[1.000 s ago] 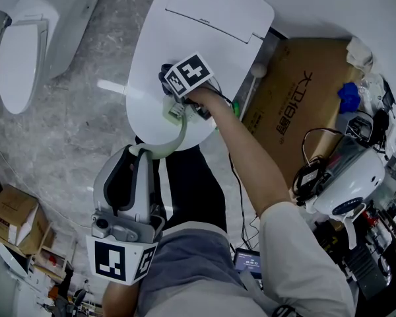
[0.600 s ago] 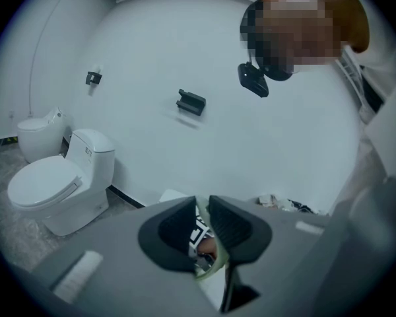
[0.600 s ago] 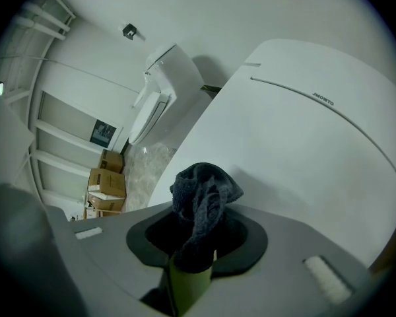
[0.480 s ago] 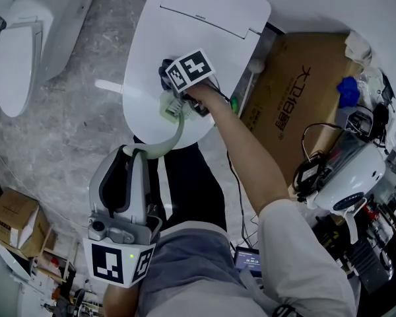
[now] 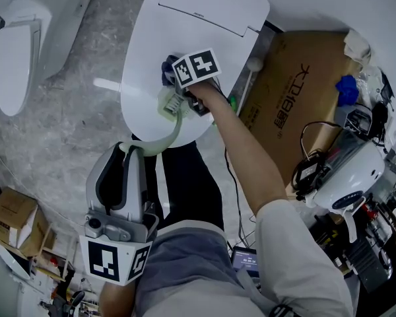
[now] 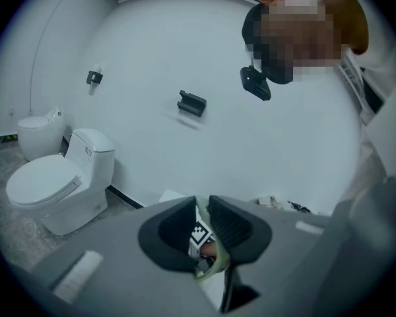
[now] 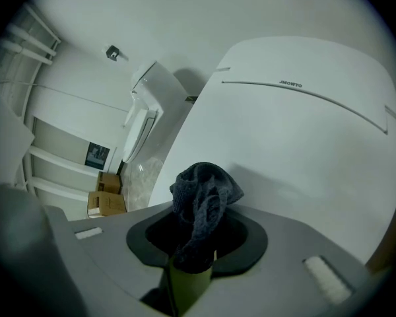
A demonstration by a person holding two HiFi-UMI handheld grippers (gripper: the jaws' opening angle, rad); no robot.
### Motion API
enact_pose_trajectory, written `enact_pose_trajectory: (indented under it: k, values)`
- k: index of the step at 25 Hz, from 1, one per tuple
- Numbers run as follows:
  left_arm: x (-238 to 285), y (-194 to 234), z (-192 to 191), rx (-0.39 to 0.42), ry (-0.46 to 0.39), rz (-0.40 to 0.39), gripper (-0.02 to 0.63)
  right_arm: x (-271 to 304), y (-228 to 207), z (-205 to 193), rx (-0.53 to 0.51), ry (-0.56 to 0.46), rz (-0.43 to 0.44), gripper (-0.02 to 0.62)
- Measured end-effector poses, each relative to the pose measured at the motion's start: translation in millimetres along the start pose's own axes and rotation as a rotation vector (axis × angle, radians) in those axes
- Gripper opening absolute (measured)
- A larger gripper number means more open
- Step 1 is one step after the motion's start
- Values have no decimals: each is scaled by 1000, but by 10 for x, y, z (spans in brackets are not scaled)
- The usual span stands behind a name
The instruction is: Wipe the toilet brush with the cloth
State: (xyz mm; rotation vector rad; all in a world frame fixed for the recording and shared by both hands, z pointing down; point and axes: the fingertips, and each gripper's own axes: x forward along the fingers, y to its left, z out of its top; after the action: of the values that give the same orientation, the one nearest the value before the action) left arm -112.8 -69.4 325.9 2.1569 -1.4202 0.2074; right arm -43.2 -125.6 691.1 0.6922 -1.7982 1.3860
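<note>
My left claw (image 5: 129, 152) (image 6: 201, 226), nearest me, is pressed shut on the thin handle end of a pale green, curved plastic toilet brush (image 5: 166, 137) (image 6: 214, 269). The handle arcs forward from that claw to its pale head end, which sits right at my right claw (image 5: 171, 88) (image 7: 197, 243). That claw pinches a dark grey-blue knitted cloth (image 7: 201, 203) (image 5: 166, 66). The cloth bunches up out of the jaws, and a strip of the green brush shows just beneath it, touching.

Under and ahead of the right claw is the closed lid of a glossy white toilet (image 5: 204, 12) (image 7: 303, 131). It has a small grey brand word near the hinge, too small for me to read. To the right of that claw lies a flat brown cardboard box (image 5: 297, 98) printed with large dark Chinese characters. Far to the left of both claws stands a second white toilet (image 5: 20, 38) (image 6: 53, 183), lid down, on a grey marbled floor (image 5: 72, 124).
</note>
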Motion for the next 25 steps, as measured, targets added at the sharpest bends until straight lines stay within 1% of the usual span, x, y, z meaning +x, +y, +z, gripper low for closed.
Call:
enact_pose_trajectory:
  k: [16,25]
  values:
    - [-9,-19,-18,-3,6,-12,0,-95,-179,-105,162,-84,5,101]
    - [-11,-25,-20,0,7,-15,0,-169,-311,-211,285,-150,20,103]
